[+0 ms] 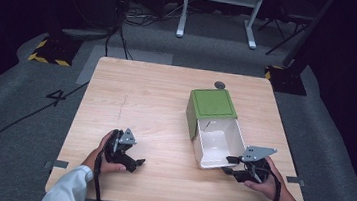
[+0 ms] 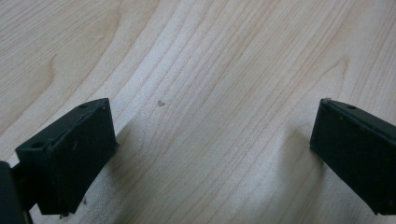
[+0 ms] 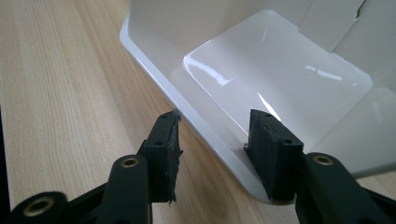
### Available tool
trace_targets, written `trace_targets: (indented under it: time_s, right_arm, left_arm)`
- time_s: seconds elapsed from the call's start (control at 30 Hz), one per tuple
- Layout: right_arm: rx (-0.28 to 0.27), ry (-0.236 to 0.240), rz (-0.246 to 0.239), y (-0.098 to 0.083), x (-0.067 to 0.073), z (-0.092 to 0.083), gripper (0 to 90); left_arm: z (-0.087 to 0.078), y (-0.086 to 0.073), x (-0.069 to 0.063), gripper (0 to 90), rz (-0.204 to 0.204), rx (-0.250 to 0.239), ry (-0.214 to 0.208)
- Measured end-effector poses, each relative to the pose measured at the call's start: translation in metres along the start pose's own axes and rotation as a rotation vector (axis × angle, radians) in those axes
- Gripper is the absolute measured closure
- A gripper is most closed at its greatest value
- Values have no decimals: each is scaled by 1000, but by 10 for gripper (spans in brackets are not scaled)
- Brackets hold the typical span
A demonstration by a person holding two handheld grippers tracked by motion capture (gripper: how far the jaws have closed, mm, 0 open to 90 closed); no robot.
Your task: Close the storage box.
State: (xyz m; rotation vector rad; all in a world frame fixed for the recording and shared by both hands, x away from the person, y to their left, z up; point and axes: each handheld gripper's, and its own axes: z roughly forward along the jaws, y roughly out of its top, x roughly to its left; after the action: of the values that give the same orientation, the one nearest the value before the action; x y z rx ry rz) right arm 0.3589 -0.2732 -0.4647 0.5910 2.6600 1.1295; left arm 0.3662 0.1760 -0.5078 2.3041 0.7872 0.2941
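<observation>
A green box (image 1: pixel 212 104) lies on the wooden table (image 1: pixel 137 91), right of centre, with a white glossy bin (image 1: pixel 218 144) sticking out of it toward me. My right gripper (image 1: pixel 230 166) is at the bin's near right corner. In the right gripper view the right gripper (image 3: pixel 217 140) is open and straddles the white bin's rim (image 3: pixel 154 65), one jaw outside and one inside, with gaps on both sides. The bin looks empty. My left gripper (image 1: pixel 137 163) rests low near the table's front left, and in its own view the left gripper (image 2: pixel 210 154) is open wide over bare wood.
A small grey round object (image 1: pixel 220 85) lies at the table's far edge behind the green box. Beyond the table are a white stand's legs (image 1: pixel 218 14), cables on the floor and yellow-black striped bases (image 1: pixel 51 52).
</observation>
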Motion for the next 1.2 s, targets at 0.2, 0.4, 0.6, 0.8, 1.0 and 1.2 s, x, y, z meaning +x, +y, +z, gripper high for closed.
trace_targets:
  time_s: [0.2,0.4,0.6,0.8,1.0,1.2]
  right_arm:
    - [2,1,-2,-2,2,-2,535]
    - [5,-1,-6,-4,4,-4,522]
    - [12,-5,-10,-3,5,-4,517]
    - [-18,-17,-15,2,6,-11,486]
    - [-50,-32,-18,6,6,-22,462]
    - [-62,-41,-41,11,8,-31,435]
  left_arm:
    - [0,0,0,4,-5,-1,2]
    - [0,0,0,5,-4,-2,2]
    - [0,0,0,5,-3,0,1]
    - [0,0,0,5,-3,-1,1]
    - [0,0,0,4,-3,0,2]
    - [0,0,0,5,-3,-1,1]
